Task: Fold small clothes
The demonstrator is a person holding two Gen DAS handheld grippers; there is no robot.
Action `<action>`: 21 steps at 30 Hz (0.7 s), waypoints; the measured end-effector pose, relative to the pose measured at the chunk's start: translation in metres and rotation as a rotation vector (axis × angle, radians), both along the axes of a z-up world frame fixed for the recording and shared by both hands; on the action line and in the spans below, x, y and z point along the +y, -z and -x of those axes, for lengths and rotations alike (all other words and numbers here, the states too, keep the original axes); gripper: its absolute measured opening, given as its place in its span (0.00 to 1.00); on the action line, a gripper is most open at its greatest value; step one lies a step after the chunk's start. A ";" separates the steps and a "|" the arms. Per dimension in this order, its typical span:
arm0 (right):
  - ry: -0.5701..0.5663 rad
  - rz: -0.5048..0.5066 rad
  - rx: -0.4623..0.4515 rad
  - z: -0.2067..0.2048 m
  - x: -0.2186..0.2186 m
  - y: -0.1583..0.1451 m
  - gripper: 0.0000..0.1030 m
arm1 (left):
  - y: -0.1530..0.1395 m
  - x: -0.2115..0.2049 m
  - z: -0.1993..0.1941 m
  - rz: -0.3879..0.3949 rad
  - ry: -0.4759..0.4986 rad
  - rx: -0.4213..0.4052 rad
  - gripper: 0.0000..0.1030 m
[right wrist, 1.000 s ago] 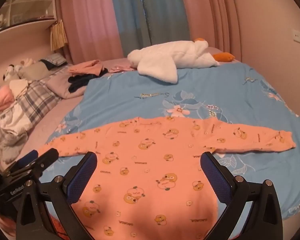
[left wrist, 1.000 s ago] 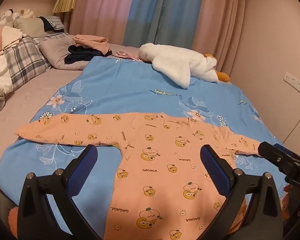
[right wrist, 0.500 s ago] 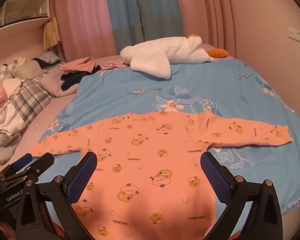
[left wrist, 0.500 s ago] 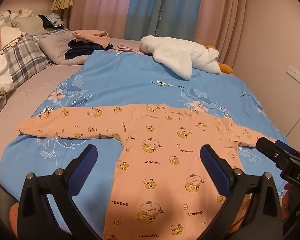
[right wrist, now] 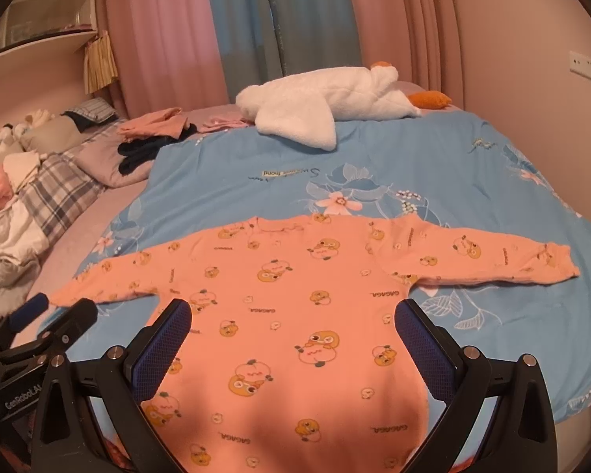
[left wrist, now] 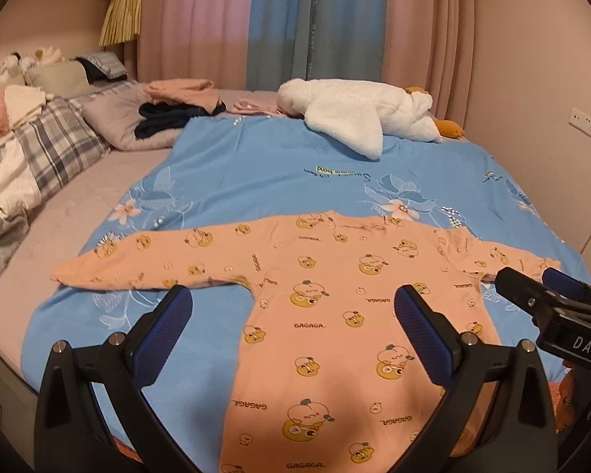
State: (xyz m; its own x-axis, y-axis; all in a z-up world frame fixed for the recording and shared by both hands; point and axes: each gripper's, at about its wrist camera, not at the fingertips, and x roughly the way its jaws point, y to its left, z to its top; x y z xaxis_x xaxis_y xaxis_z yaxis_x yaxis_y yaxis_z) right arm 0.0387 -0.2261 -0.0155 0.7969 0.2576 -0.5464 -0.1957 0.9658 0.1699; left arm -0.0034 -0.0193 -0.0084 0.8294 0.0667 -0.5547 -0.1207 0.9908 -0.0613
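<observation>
I see the orange long-sleeved baby top (left wrist: 346,315) lying flat with both sleeves stretched out on the blue floral sheet (left wrist: 256,173), filling the lower centre of both views. My left gripper (left wrist: 293,315) hangs over it with jaws spread wide, holding nothing. My right gripper (right wrist: 291,329) is equally wide apart and empty. A white plush goose (right wrist: 319,106) lies at the sheet's far edge, upper centre.

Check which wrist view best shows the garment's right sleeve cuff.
Right wrist view: the right sleeve cuff lies fully visible, flat on the blue sheet. In the left wrist view the right gripper partly hides it.
</observation>
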 end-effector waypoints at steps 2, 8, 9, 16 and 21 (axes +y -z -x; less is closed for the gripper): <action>-0.001 -0.002 0.000 0.000 0.000 0.000 0.99 | 0.000 -0.001 0.001 -0.001 0.005 -0.004 0.99; -0.006 0.000 0.003 -0.002 0.003 0.002 0.99 | 0.001 -0.002 0.002 0.002 0.015 -0.001 0.99; -0.005 0.000 0.004 -0.002 0.004 0.002 0.99 | 0.000 -0.001 0.002 0.003 0.015 -0.005 0.99; 0.008 -0.004 0.007 -0.003 0.002 0.005 0.99 | 0.000 -0.002 0.004 0.023 0.027 -0.008 0.99; 0.017 0.001 0.005 -0.001 0.000 0.005 0.99 | 0.002 -0.003 0.006 -0.009 0.008 -0.009 0.99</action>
